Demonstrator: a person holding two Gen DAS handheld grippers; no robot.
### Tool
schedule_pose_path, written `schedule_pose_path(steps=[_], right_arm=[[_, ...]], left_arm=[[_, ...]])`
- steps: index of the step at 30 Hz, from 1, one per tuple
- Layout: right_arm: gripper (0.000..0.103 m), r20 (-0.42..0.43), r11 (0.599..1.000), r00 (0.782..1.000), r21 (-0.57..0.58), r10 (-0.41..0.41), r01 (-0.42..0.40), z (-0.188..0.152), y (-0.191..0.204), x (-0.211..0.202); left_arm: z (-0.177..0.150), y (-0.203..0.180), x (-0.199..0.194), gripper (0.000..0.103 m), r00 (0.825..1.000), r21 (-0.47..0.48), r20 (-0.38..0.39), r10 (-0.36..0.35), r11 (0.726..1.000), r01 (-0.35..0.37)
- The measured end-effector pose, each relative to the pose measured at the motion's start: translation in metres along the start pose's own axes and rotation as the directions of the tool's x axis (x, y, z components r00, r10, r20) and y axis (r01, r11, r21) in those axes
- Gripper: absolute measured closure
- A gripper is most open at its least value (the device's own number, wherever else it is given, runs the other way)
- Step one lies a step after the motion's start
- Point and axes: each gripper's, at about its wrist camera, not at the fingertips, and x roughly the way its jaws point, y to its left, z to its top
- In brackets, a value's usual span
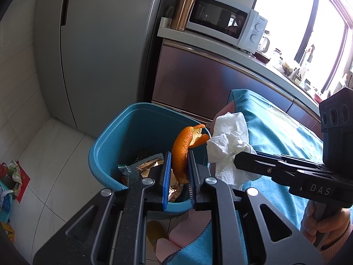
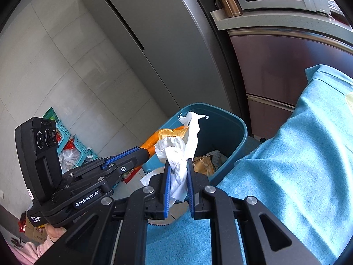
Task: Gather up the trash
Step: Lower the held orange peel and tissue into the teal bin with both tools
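A curled orange peel (image 1: pixel 179 152) is pinched between the blue pads of my left gripper (image 1: pixel 179 165), which is shut on it above the open teal bin (image 1: pixel 141 128). To its right, my right gripper (image 1: pixel 237 160) is shut on a crumpled white tissue (image 1: pixel 229 141). In the right wrist view that tissue (image 2: pixel 189 137) sticks up from the right gripper (image 2: pixel 178 174) over the near side of the bin (image 2: pixel 225 130). The left gripper (image 2: pixel 144 151) comes in from the left with the peel (image 2: pixel 161 135) touching the tissue. Gold wrappers (image 1: pixel 152 165) lie inside the bin.
A table under a blue cloth (image 2: pixel 297 154) borders the bin on the right. Behind stand a grey fridge (image 1: pixel 99 44), brown cabinets (image 1: pixel 198 81), a microwave (image 1: pixel 225 19) and a copper tumbler (image 1: pixel 184 10). Baskets and bags clutter the floor (image 2: pixel 70 148) at the left.
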Motion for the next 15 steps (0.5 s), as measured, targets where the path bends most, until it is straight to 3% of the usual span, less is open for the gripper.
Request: schedule_pose_path(steps=[15], right_arm=[[0.090,-0.037,0.999,0.998,-0.009,-0.045,0.045,0.005,0.008,0.021]], left_arm=[[-0.001,0.004,0.014,0.089,0.999,-0.008,-0.021,0.031,0.999,-0.031]])
